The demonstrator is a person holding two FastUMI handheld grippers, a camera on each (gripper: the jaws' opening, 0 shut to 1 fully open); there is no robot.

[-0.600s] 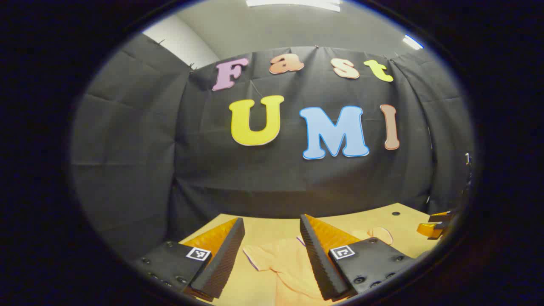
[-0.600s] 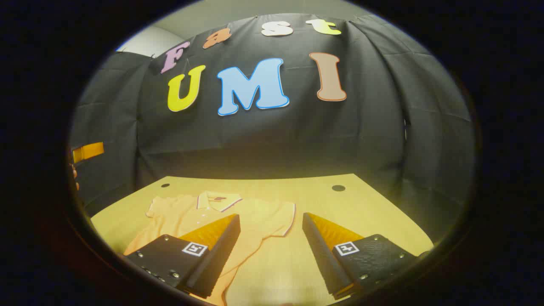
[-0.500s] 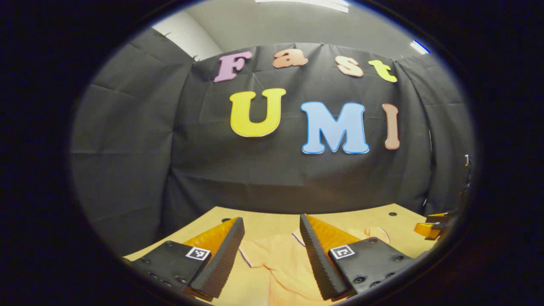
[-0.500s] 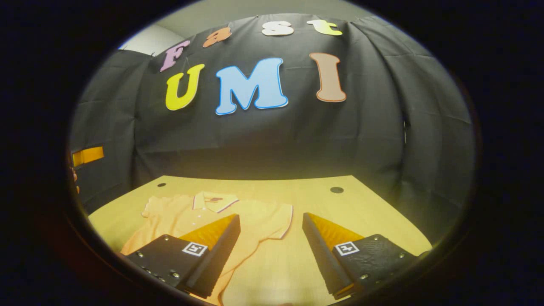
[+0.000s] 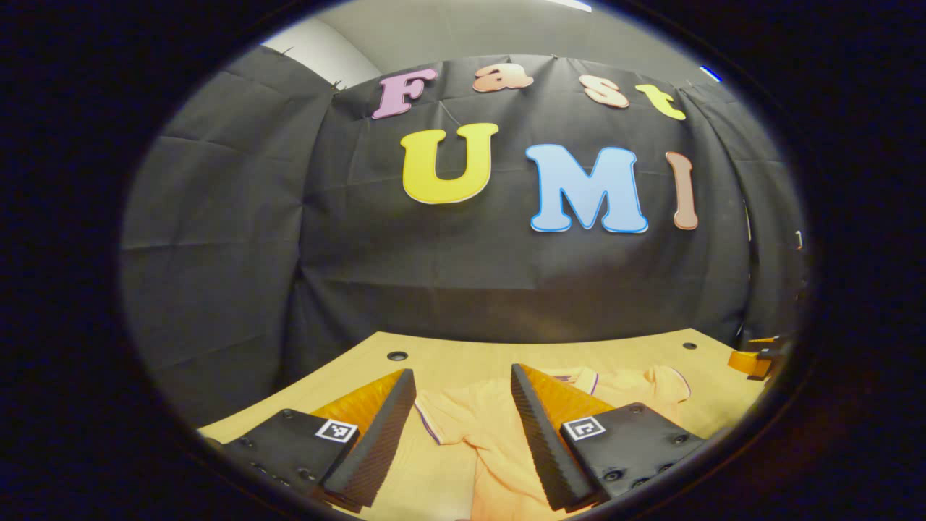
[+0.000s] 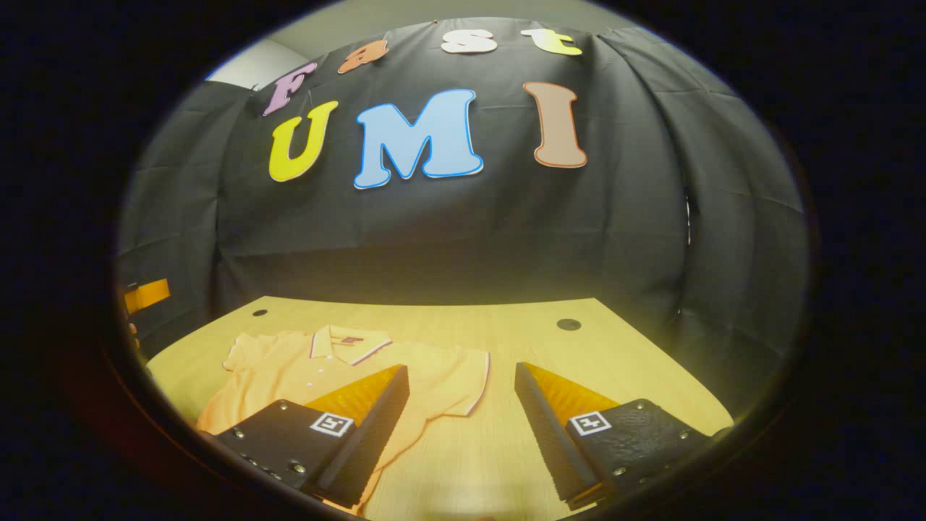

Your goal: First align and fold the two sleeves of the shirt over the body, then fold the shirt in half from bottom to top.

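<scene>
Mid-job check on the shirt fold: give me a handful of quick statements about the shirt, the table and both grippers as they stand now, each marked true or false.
1. The shirt lies spread flat on the table with its collar toward the booth wall. True.
2. The right gripper is shut on a sleeve. False: its jaws stand open with bare table between them.
3. The left gripper is open, above the shirt's sleeve. True.
4. Both sleeves are already folded over the body. False: in the right gripper view both sleeves lie spread out to the sides.
5. The shirt is folded in half from bottom to top. False: it lies unfolded.
</scene>
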